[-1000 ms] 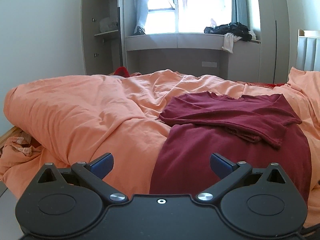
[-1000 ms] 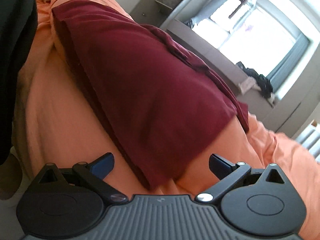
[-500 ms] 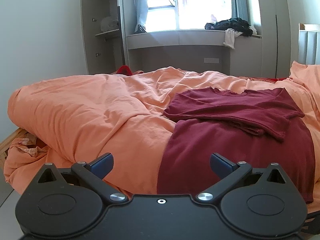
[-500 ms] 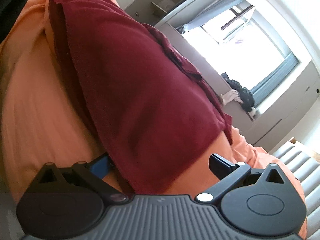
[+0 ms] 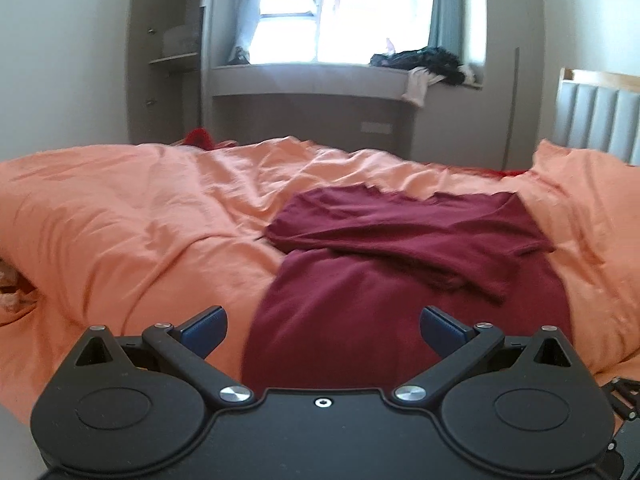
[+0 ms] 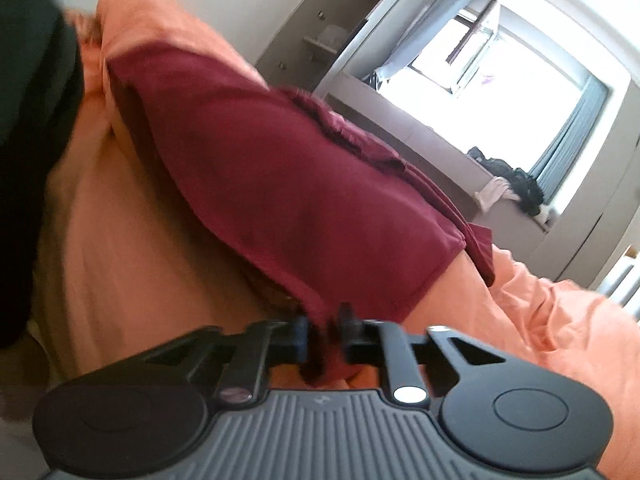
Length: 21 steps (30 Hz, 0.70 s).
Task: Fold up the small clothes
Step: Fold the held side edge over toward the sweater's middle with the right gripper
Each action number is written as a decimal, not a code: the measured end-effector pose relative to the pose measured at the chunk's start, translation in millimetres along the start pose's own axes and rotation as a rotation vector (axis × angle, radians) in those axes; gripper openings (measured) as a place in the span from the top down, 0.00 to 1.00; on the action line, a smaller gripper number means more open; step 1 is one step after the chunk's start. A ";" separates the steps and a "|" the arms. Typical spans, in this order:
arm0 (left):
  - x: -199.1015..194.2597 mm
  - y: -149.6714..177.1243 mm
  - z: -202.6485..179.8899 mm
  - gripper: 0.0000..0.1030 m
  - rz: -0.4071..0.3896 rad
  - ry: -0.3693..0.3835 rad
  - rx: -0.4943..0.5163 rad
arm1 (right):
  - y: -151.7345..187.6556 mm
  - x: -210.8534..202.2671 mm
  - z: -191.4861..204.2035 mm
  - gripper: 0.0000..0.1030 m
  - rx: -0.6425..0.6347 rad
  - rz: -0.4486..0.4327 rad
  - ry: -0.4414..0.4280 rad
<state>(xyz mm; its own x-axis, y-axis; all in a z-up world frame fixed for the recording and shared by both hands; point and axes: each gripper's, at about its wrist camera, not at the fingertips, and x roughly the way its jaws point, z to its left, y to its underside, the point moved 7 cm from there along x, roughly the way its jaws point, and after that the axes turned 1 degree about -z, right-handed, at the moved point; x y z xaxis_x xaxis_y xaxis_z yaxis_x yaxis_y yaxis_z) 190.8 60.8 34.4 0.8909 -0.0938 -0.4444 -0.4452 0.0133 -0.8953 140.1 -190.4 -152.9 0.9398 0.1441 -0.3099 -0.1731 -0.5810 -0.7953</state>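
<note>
Right tongs: the right gripper [image 6: 323, 334] has just been closing, and its two blue-padded jaws now stand almost together with a fold of dark red cloth pinched between them.
What they pinch: the near hem corner of the maroon T-shirt [image 6: 288, 184], at the edge of the bed closest to the person; the cloth rises a little into the jaws there.
Left tongs: the left gripper [image 5: 323, 330] is spread wide, nothing between its pads, and hangs above the near end of the same shirt without touching it.
Left pads: blue fingers [image 5: 204, 328], one on either side of the shirt's lower body as seen from the left wrist.
The shirt: the maroon T-shirt [image 5: 404, 276] lies on the bed, its lower body toward the person and its top end toward the window; the upper part, with a sleeve, is folded across itself in a rumpled band.
Under it: an orange duvet [image 5: 132, 232], creased and mounded, covers the whole bed and the shirt rests directly on it.
Person: a dark sleeve [image 6: 32, 152] fills the left edge of the right wrist view.
Further off: a padded headboard [image 5: 596, 124] stands at the right, and a window ledge [image 5: 312, 80] beyond the bed carries a heap of dark clothes [image 5: 424, 60].
Wall side: open wardrobe shelves [image 5: 172, 52] stand left of the window.
</note>
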 end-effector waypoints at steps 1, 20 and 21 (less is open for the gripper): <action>-0.8 -1.3 -4.0 0.00 -0.006 0.012 0.013 | -4.3 -5.3 -3.8 0.91 0.025 -0.015 -0.008; 11.6 33.9 -134.6 0.00 0.016 0.252 0.445 | -79.1 -69.0 -106.3 0.93 0.362 -0.298 -0.096; 16.8 36.0 -138.9 0.00 0.032 0.252 0.458 | -79.9 -69.5 -108.5 0.93 0.366 -0.303 -0.095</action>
<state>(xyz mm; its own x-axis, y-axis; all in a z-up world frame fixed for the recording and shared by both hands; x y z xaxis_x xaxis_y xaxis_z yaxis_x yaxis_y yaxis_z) 177.2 -78.6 -1.1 0.8030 -0.3219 -0.5016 -0.3370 0.4489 -0.8276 120.6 -240.9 -11.3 0.9360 0.3454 -0.0683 -0.0039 -0.1838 -0.9830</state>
